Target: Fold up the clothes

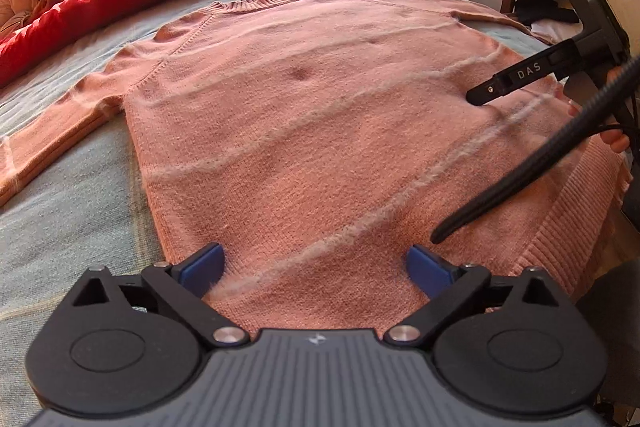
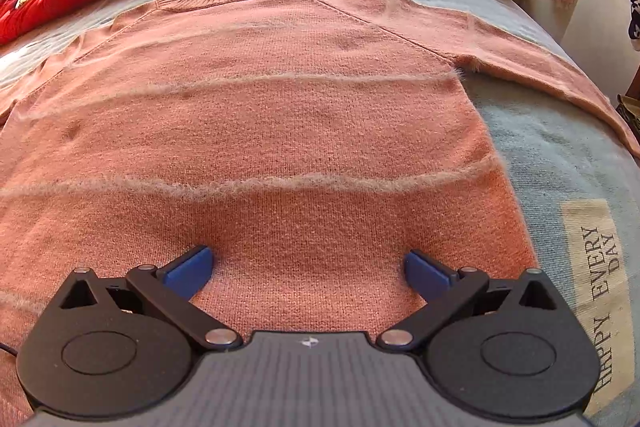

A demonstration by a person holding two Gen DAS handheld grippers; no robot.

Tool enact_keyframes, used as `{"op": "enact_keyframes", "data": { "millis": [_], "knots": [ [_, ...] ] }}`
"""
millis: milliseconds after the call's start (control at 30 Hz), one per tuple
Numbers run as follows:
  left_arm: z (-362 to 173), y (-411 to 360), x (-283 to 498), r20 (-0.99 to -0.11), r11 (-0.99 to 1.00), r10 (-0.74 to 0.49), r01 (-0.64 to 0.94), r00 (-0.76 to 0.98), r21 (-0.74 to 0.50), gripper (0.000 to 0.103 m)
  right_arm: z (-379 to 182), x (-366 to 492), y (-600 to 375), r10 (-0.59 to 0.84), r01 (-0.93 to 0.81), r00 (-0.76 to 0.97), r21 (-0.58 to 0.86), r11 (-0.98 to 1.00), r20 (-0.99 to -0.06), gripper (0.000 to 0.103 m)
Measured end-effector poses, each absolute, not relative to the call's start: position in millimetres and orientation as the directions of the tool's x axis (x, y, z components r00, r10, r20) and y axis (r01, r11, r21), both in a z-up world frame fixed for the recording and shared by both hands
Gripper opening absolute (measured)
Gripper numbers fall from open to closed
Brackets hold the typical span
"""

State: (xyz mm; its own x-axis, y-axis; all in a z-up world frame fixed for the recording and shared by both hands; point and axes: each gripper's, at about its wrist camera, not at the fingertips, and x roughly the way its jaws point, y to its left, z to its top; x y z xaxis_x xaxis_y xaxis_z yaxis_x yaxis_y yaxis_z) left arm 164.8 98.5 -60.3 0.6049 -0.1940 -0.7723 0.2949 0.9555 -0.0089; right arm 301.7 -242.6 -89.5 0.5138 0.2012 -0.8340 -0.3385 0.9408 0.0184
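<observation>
Sweater [image 1: 320,115] spread flat on bed [image 1: 60,219], collar toward far edge, both sleeves out sideways, hem at near edge. Left gripper [image 1: 316,267] and right gripper [image 2: 308,267] low over hem area, fingers spread, nothing pinched. Risks: pinching one knit layer only, leaving back layer behind; dragging soft fabric into wrinkles; snagging fuzzy stripes; cable [image 1: 540,163] catching cloth.
</observation>
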Motion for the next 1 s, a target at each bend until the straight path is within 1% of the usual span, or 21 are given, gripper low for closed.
{"op": "enact_keyframes", "data": {
  "millis": [300,467,633,833,1000],
  "knots": [
    [-61,97,165,-0.768,0.952,-0.19,0.306,0.612,0.009,0.1,-91,298,-243,0.208,-0.337,0.538,0.017,0.941,-0.817,0.103],
    [-60,98,169,-0.781,0.948,-0.197,0.317,0.592,0.001,0.1,-92,294,-243,0.209,-0.33,0.562,0.015,0.944,-0.8,0.103],
    [-58,98,176,-0.807,0.943,-0.201,0.332,0.556,-0.007,0.1,-89,298,-241,0.194,-0.319,0.537,0.016,0.948,-0.821,0.103],
    [-57,98,186,-0.834,0.929,-0.22,0.37,0.506,-0.02,0.1,-89,291,-240,0.163,-0.272,0.554,0.007,0.962,-0.817,0.103],
    [-56,98,195,-0.854,0.915,-0.237,0.402,0.463,-0.035,0.101,-88,295,-237,0.136,-0.247,0.535,0.0,0.969,-0.834,0.103]
  ]
}}
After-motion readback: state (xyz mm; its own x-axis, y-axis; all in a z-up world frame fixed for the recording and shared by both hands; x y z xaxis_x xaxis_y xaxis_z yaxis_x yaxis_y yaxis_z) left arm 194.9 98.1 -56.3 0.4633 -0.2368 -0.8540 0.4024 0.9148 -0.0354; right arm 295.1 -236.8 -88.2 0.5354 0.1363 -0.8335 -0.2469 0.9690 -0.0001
